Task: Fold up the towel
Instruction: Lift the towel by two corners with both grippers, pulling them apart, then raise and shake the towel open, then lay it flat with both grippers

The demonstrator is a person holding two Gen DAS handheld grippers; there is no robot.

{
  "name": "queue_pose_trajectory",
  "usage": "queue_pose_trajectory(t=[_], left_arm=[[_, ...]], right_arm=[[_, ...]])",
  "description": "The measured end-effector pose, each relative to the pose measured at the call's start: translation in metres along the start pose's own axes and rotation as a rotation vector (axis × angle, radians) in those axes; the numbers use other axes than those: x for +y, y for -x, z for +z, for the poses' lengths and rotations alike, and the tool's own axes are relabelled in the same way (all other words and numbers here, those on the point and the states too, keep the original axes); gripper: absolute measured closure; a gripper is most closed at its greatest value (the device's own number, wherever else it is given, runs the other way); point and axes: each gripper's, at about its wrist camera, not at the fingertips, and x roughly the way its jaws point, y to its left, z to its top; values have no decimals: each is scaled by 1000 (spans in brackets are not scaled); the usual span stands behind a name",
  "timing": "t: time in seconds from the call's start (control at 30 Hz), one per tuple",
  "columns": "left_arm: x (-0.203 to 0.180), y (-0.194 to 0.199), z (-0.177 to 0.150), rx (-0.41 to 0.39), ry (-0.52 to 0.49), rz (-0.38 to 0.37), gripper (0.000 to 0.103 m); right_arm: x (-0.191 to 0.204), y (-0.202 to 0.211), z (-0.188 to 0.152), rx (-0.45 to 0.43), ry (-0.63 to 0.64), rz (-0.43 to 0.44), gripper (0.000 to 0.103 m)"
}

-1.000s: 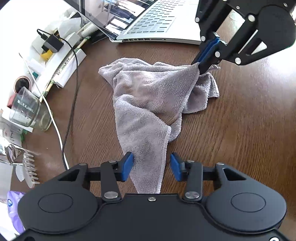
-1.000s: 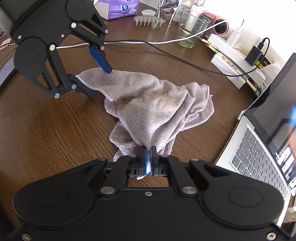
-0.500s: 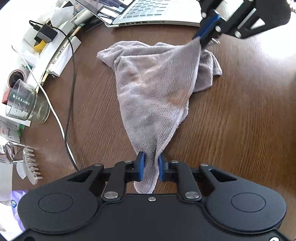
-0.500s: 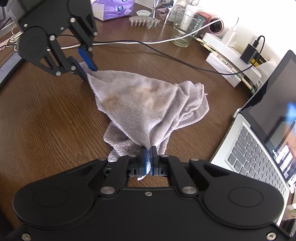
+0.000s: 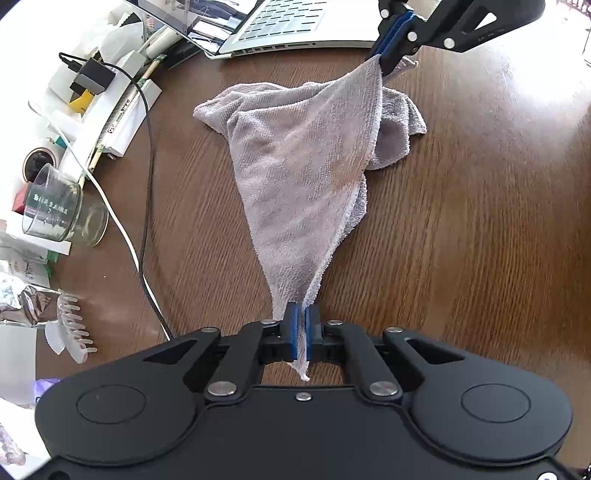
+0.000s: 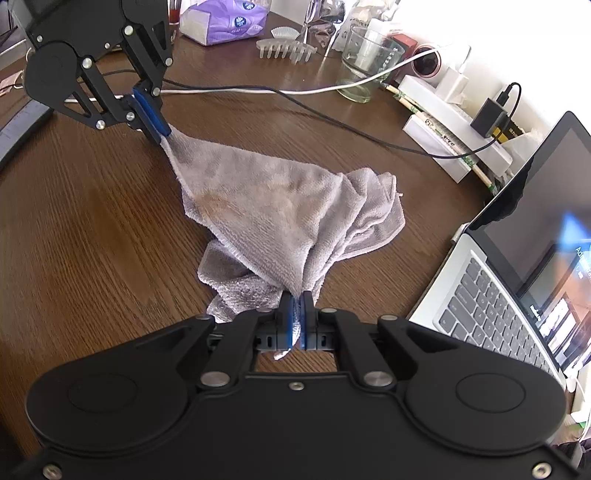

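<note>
your left gripper [image 5: 301, 325] has just finished closing: a second ago its jaws stood apart on either side of a hanging corner of the towel [image 5: 303, 177], and now the blue pads pinch that corner flat between them. your right gripper [image 6: 295, 321] is unchanged, clamped on another corner as before. so you now hold the towel by two corners at once, which is the change that matters.

between the two grips the grey cloth stretches in a taut sheet, lifted off the wooden table [image 5: 461, 240]. the rest lies bunched on the wood on the far side, toward the laptop [image 5: 295, 22], with a loose fold under the sheet.

in my judgement the pickup is done and no fold is made yet. next you probably need to draw the corners apart and lift, so the bunched part shakes out. mind the black cable [image 5: 147, 184] and the glass [image 5: 55, 206] at the left.
</note>
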Motion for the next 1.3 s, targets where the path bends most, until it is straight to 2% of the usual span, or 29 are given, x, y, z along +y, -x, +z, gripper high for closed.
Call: queue_pose_trajectory(t=[0.3,0.5,0.8,0.9,1.17,1.3], left_arm=[[0,14,4,-49,10,-35,102],[-3,16,4,-38,-17,-75,102],[3,29,7,-75,-15,-67,102],[4,37,5,-72,-13,-47,102],[15,82,6,-123,3,-2,102],[22,109,9,-150,29,-12,102]], right_arm=[[0,6,-1,-24,4,-2,99],[-1,5,-2,-28,45,19,99],[-15,13,5,-38,46,19,99],[-21,23,12,-50,53,18,99],[-31,64,30,-93,189,20,99],[-42,92,46,-109,238,15,99]])
